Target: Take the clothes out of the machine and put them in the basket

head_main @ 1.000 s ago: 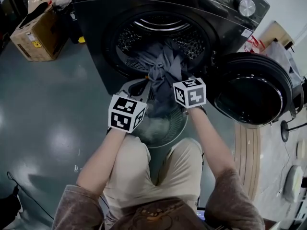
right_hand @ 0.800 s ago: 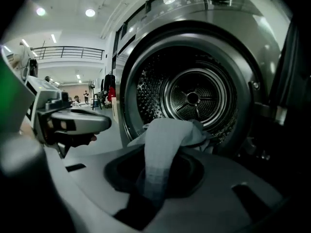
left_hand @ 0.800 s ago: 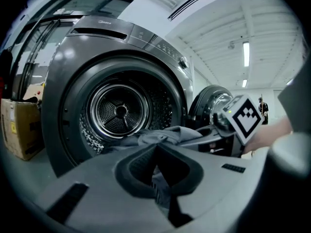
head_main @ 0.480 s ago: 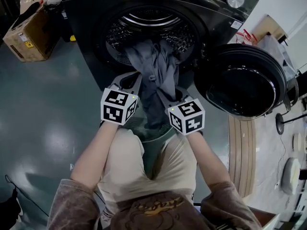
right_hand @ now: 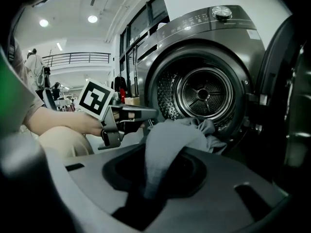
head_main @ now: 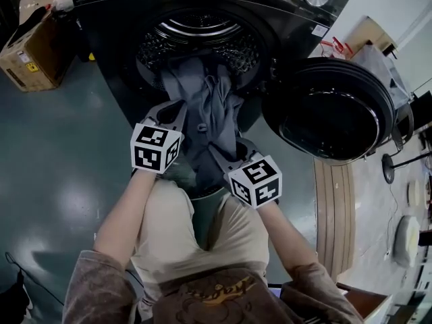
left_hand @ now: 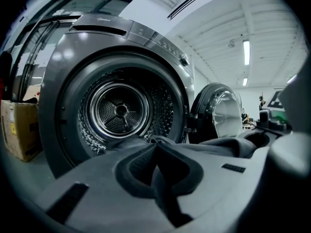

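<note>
A grey-green floor carries the dark machine [head_main: 108, 39], its door [head_main: 331, 110] swung open to the right. The grey garment [head_main: 202, 106] hangs out of the drum mouth, its long axis running far to near. The right gripper [head_main: 226, 157] has its fingers clamped on the near end, just above the basket [head_main: 181, 174] by our knees. The left gripper [head_main: 172, 112] sits at the garment's left edge, fingers together, nothing plainly pinched.
</note>
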{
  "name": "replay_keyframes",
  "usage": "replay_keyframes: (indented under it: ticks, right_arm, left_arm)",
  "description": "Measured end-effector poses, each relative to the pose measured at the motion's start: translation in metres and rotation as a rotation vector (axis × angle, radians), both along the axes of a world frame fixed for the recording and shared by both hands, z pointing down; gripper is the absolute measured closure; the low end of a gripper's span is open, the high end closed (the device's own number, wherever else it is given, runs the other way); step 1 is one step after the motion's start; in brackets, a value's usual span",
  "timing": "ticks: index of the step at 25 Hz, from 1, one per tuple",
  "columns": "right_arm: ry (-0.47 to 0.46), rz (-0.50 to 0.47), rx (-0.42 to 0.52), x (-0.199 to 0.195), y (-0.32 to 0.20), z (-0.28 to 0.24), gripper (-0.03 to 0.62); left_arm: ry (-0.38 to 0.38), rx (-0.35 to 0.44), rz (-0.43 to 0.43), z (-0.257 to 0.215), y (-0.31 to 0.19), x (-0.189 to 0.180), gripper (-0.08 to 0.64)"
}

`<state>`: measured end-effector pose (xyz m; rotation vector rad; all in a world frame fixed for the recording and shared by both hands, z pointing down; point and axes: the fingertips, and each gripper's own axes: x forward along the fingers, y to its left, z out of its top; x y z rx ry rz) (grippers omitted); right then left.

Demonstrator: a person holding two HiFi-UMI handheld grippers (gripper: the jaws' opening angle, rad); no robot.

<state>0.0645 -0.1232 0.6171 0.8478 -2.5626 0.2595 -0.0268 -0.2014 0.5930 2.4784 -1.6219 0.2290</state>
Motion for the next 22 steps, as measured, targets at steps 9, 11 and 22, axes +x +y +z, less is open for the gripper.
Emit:
replay_keyframes:
  ticks: [9, 11, 22]
  right_arm:
    - [0.043, 0.074, 0.045, 0.009, -0.02, 0.002, 0.348]
    - [0.037, 0.079, 0.062, 0.007, -0.028, 0.0, 0.337]
    - [0.068, 0.101, 0.074, -0.035, -0.128, 0.021, 0.239]
  left_arm:
    - [0.012, 0.004, -0.001, -0.002, 0.001, 0.0, 0.555]
    - [0.018, 0.005, -0.005, -0.003, 0.001, -0.001, 0.555]
    - [0.029, -0.001, -0.005, -0.003, 0.006, -0.006, 0.555]
